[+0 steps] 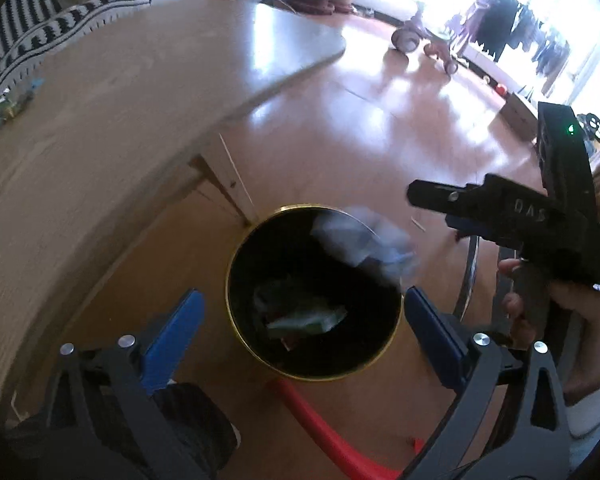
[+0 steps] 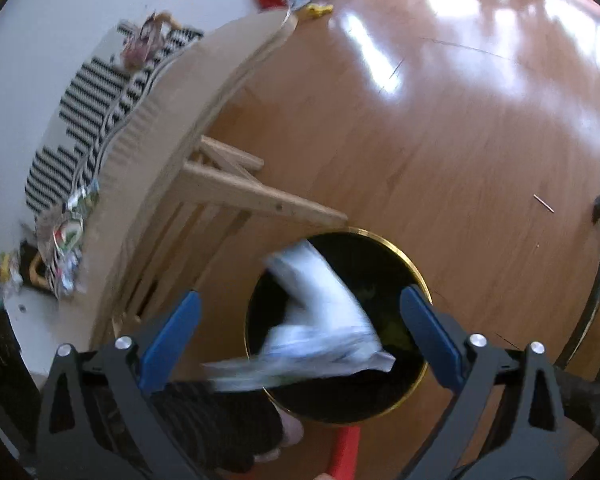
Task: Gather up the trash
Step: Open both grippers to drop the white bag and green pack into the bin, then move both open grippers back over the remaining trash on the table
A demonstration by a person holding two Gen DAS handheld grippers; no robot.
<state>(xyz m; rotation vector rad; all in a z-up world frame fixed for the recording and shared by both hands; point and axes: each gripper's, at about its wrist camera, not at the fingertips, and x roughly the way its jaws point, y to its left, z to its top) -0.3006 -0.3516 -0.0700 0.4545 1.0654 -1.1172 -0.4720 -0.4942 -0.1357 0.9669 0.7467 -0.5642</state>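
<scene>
Black inside and rimmed in gold, the bin stands on the wooden floor just beside the near leg of the bench, where anything carried off the top can be let go straight down into it. Both claws hang over its mouth and point steeply downward for that reason.

The left claw stands wide open with nothing between its blue pads; a greenish wrapper already lies at the bottom of the bin. The right claw is likewise spread wide, and a pale sheet of crumpled paper is smeared with motion blur between its pads and the bin's opening (touching neither pad, as far as the blur lets one judge). It reads as trash in free fall, mostly over the mouth, though its near-left tail trails out past the rim and might catch there.

In the left view the same paper shows as a faint blur at the far right of the rim, below the right claw, which a hand holds by its grip.

More litter lies at the left end of the bench, so the collecting looks unfinished.
</scene>
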